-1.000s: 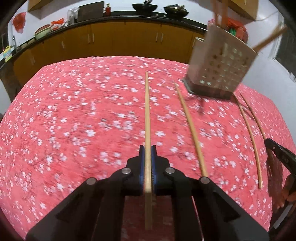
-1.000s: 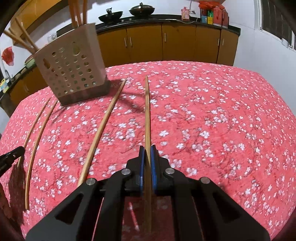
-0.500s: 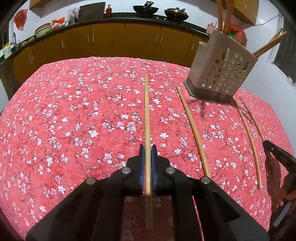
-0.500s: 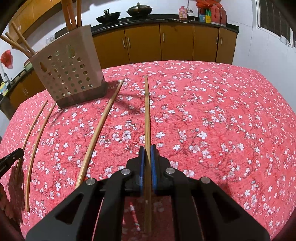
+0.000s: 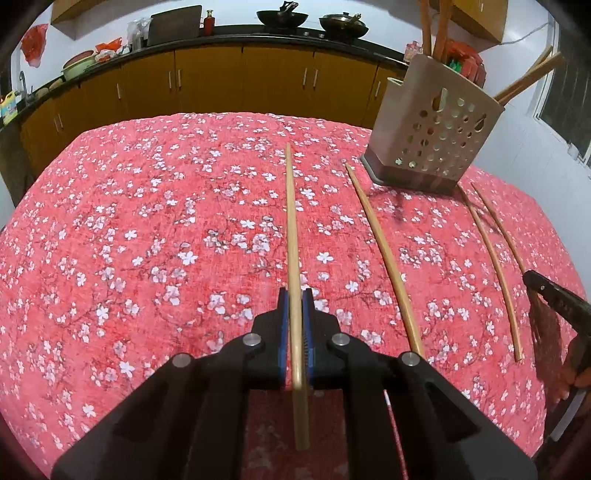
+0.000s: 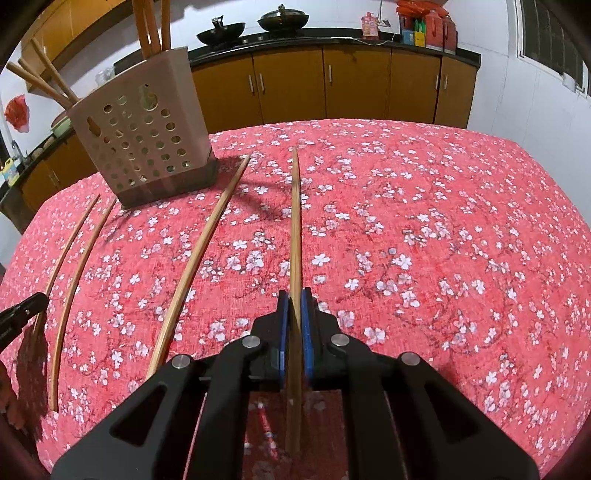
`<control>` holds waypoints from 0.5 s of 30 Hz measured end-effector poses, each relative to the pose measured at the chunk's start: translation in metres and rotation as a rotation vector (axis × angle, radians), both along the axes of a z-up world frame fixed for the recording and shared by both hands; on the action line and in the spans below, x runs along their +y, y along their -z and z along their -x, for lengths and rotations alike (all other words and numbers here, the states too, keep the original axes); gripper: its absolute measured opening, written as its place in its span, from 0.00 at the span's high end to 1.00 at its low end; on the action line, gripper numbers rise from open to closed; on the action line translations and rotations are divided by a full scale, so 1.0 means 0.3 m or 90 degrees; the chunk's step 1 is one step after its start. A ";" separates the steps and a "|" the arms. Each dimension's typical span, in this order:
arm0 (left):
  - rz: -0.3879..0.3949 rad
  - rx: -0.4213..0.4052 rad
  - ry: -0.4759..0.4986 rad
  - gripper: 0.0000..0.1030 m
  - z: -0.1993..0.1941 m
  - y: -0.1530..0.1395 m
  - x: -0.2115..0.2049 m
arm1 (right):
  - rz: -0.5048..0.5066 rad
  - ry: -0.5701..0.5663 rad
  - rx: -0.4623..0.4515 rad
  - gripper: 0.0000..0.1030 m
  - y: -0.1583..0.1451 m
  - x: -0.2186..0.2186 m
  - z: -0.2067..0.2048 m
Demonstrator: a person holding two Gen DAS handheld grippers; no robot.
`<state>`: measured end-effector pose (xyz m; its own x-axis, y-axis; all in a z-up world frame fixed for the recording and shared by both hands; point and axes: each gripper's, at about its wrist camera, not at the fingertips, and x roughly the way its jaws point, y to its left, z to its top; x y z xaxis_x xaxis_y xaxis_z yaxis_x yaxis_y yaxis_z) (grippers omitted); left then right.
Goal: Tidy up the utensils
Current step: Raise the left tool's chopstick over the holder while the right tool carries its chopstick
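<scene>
Red floral cloth (image 5: 147,240) covers the table; one chopstick (image 5: 293,258) is clamped by the left gripper (image 5: 295,325), another chopstick (image 6: 295,240) by the right gripper (image 6: 294,325). The perforated holder (image 5: 432,129) is positioned between and beyond them. If either stick is tilted on insertion, the rim may be struck and the holder tipped.

Tablecloth (image 5: 147,229): red with white blossoms, covers the whole table.
Cabinets (image 5: 207,81): orange-brown doors along the far wall, under a dark counter (image 6: 332,40).
Woks (image 5: 282,16): two dark pans side by side on the far counter.
Red bottle (image 5: 209,23): upright, left of the woks.
Window (image 6: 554,44): right wall.
</scene>
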<state>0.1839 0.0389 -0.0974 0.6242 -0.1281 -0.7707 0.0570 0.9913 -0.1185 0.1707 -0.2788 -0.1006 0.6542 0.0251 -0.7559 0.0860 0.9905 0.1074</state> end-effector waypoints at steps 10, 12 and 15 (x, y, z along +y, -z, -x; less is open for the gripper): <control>0.007 0.001 -0.001 0.92 0.006 -0.057 0.016 | -0.025 0.003 -0.064 0.93 -0.108 -0.033 0.046; 0.008 -0.014 0.000 0.92 0.012 -0.091 0.026 | -0.026 0.008 -0.087 0.93 -0.151 -0.046 0.057; 0.007 -0.044 0.000 0.92 0.026 -0.154 0.036 | -0.029 0.016 -0.116 0.93 -0.202 -0.063 0.069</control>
<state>0.1762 0.0496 -0.0512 0.6753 -0.1372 -0.7247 0.0662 0.9899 -0.1257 0.1501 -0.2976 -0.0399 0.7810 0.0383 -0.6234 0.0860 0.9820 0.1681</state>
